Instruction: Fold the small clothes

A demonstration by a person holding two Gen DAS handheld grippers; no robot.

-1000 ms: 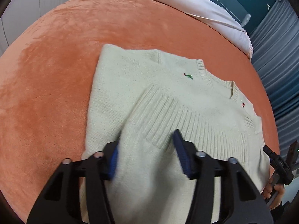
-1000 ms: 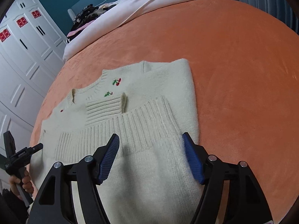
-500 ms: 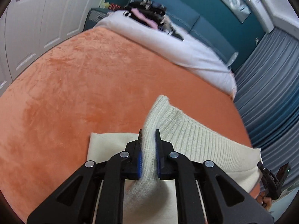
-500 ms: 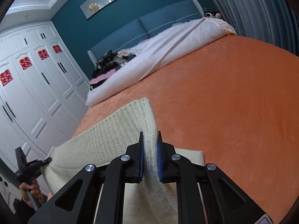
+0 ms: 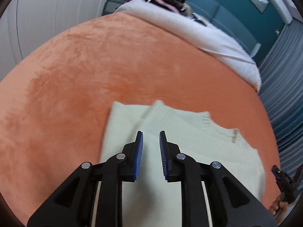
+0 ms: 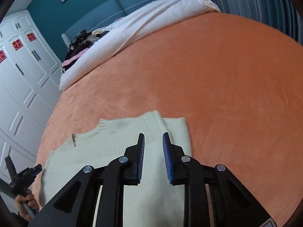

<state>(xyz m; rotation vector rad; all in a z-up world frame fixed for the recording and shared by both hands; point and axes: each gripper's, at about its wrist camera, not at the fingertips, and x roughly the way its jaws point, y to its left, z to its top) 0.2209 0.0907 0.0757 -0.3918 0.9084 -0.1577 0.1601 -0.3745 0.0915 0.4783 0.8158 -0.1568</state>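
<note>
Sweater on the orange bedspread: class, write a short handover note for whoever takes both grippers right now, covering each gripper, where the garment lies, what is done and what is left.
Left gripper: jaws opening, nothing between the pads, above the sweater.
Right gripper: jaws opening, also empty, above the sweater's other side.
Sweater: cream knit, lying on the orange bedspread, bottom half folded up over the top so the ribbed hem sits at the far edge.
Done: the hem-to-collar fold is laid and let go.
Left: probably smooth it and check the edges line up; whether another fold is wanted I cannot tell.
</note>
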